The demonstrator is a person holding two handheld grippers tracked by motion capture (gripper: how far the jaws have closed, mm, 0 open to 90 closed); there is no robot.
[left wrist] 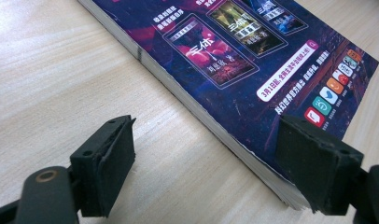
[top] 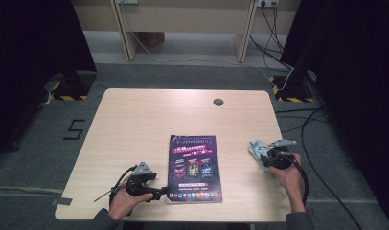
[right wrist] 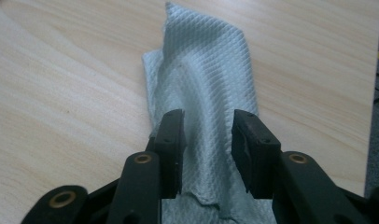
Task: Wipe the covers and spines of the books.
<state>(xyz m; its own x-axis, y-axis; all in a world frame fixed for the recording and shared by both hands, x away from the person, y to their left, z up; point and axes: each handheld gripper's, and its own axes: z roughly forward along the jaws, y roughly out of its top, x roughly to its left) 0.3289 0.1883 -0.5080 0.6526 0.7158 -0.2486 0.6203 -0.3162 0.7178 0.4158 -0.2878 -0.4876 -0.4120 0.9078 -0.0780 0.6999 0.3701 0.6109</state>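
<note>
The pale blue-grey quilted paper cloth (right wrist: 204,93) lies crumpled at centre right of the high view, on the light wooden counter (top: 135,124), directly under the right tongs (right wrist: 206,144). In the right gripper view its long axis runs straight up the frame, away from the tongs, whose jaws straddle its raised middle fold without pressing it (a narrow gap remains each side). The left tongs (left wrist: 211,158) stand wide open at the lower left of the high view, holding nothing, beside the near corner of the dark purple glossy paperback book (left wrist: 253,60). The right hand (top: 291,175) is plainly nearer the cloth.
</note>
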